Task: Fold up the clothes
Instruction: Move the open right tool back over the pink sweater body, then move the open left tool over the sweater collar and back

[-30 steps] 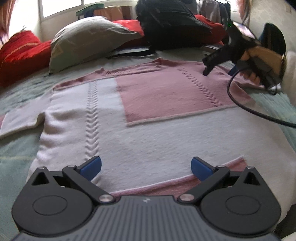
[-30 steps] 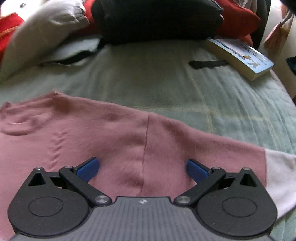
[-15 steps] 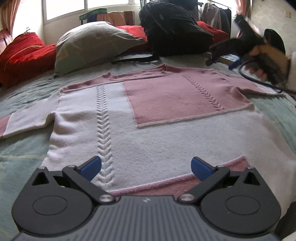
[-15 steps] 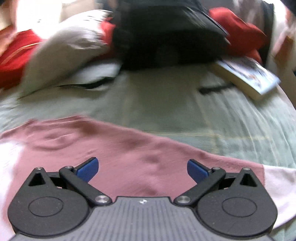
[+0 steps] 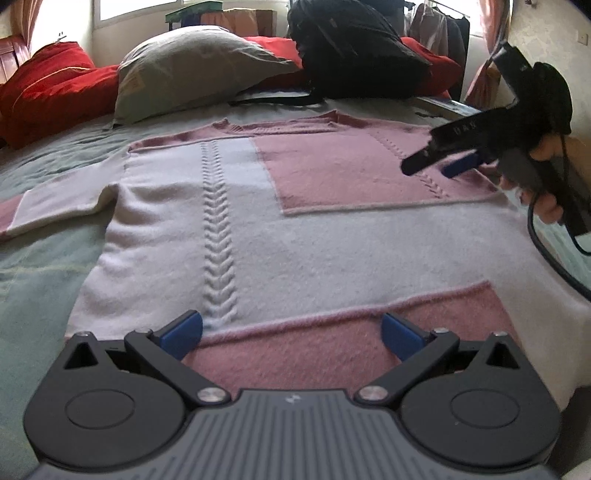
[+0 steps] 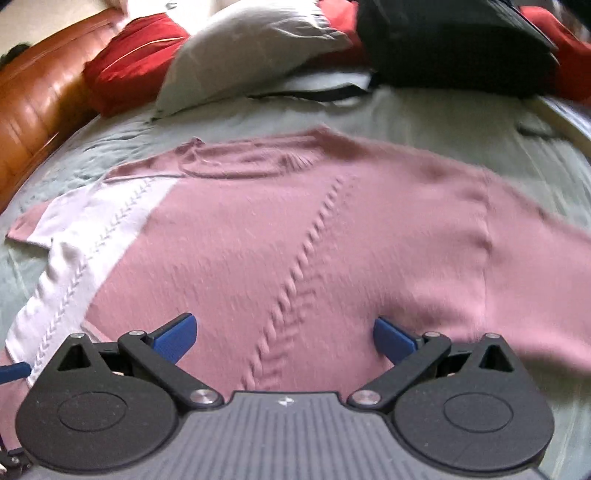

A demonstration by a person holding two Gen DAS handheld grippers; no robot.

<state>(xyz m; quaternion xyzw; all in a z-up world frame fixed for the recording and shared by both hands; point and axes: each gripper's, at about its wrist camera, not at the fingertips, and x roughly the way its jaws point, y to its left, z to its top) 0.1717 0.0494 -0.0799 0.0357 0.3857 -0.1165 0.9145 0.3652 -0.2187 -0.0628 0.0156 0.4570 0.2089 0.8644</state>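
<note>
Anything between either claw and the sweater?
Nothing visible. Left claw is open over the sweater hem; right claw is open above its pink chest panel. Pillow and black bag lie beyond the collar.

A home bedroom: a made bed point(image 5: 44, 280) with pillows point(image 5: 195, 70), a window behind, clothes hanging point(image 5: 432, 26).

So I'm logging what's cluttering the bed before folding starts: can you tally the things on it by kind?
Sweater: 1
Grey pillow: 1
Red cushions: at least 2, partly hidden
Black backpack: 1
Book: 1
Total: at least 6
</note>
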